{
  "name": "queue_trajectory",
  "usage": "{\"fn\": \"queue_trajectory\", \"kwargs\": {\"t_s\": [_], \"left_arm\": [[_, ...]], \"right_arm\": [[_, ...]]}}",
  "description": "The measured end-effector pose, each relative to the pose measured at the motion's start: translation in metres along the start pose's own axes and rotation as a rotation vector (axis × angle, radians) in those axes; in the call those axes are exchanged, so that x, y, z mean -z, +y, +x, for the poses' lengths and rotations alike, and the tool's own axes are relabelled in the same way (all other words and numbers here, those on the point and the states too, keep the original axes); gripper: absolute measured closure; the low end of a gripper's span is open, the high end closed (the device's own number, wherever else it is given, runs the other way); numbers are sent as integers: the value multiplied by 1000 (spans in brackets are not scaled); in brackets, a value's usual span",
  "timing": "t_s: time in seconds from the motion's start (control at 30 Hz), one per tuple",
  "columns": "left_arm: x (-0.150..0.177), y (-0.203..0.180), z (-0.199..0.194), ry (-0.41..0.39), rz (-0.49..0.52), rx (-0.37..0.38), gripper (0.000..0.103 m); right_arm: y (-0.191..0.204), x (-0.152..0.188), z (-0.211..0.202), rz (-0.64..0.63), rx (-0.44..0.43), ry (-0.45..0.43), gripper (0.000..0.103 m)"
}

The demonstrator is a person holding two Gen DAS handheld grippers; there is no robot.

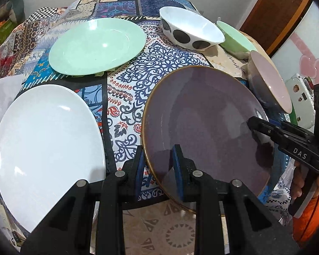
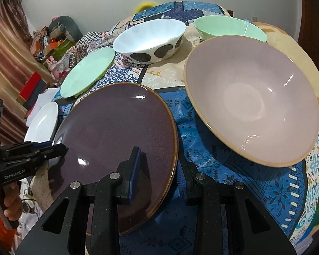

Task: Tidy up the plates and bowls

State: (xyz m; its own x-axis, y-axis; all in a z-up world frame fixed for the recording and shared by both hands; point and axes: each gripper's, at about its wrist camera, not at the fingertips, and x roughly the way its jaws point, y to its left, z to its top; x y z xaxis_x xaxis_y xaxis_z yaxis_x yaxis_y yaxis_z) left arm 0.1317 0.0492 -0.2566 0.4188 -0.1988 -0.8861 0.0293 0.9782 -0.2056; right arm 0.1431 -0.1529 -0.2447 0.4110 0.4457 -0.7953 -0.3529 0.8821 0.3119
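Both tools clamped on the purple plate

Left tool [image 1: 157, 170] and right tool [image 2: 159, 170] each pinch the purple plate's [image 1: 204, 119] rim, lower centre of frame, above the patterned bench [image 1: 134, 85].

The dark purple plate [image 1: 204, 127] has a thin golden-brown rim. The white plate [image 1: 46, 148] is plain, and the mint-green plate [image 1: 95, 45] is plain too. The white bowl [image 2: 148, 39] bears large black spots outside. The green bowl [image 2: 227, 26] is pale mint. The pink bowl [image 2: 253, 106] has a tan rim. The tablecloth [image 1: 134, 89] is a patchwork of blue, white, red and black ornament. The tongs [image 1: 156, 170] are black with blue pads.
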Motion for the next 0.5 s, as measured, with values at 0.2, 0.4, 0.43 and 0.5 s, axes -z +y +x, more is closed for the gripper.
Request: {"fn": "queue_trajectory", "kwargs": {"t_s": [0.2, 0.4, 0.43, 0.5], "left_arm": [[2, -6, -5, -16, 30, -36, 77], [5, -10, -17, -40, 45, -62, 65], [6, -9, -21, -48, 43, -64, 63], [7, -8, -28, -65, 36, -67, 56]], "right_arm": [[0, -1, -6, -16, 30, 8, 74], [4, -2, -20, -11, 42, -9, 69], [5, -2, -23, -10, 42, -17, 66], [8, -1, -31, -14, 47, -34, 62]]}}
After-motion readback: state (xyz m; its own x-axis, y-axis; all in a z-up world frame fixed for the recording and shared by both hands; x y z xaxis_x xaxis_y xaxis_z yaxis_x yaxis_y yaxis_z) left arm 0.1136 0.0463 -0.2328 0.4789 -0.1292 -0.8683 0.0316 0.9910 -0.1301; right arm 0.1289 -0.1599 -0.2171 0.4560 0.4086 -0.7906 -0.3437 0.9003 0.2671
